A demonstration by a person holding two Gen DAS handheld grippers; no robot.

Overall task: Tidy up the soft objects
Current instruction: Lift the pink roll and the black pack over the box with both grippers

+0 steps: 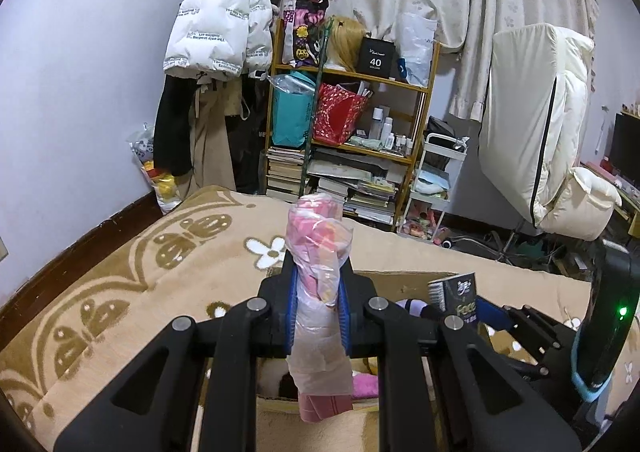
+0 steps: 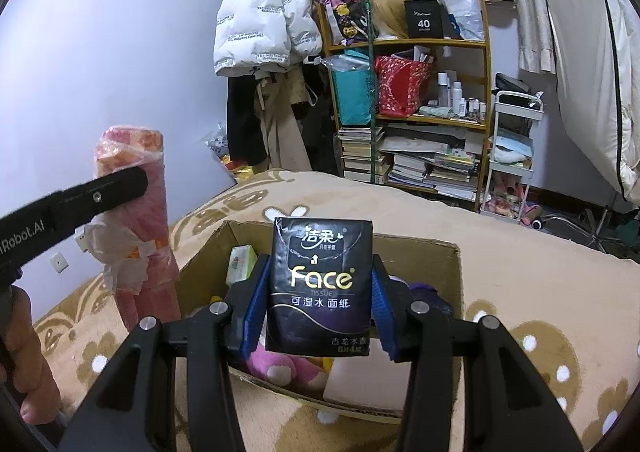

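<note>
Left gripper point(image 1: 318, 304): blue-padded fingers pinched on upright rolled pink towel in clear plastic wrap point(image 1: 320, 284), held above open brown cardboard box point(image 2: 420, 248) on beige flower-patterned blanket point(image 1: 120, 272). Right gripper point(image 2: 320, 308): fingers clamped on both sides of black "Face" tissue pack point(image 2: 322, 284), held upright over box opening. Box contents: pink plush toy point(image 2: 280, 368), purple soft item point(image 2: 424, 290), small light-green packet point(image 2: 240, 264). Background: wooden shelf unit point(image 1: 416, 88), white padded jacket point(image 1: 224, 12).

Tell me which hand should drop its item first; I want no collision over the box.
Right, probably. Its gripper holds the tissue pack directly above the open cardboard box; the left gripper holds the pink bagged roll off beside it.
</note>
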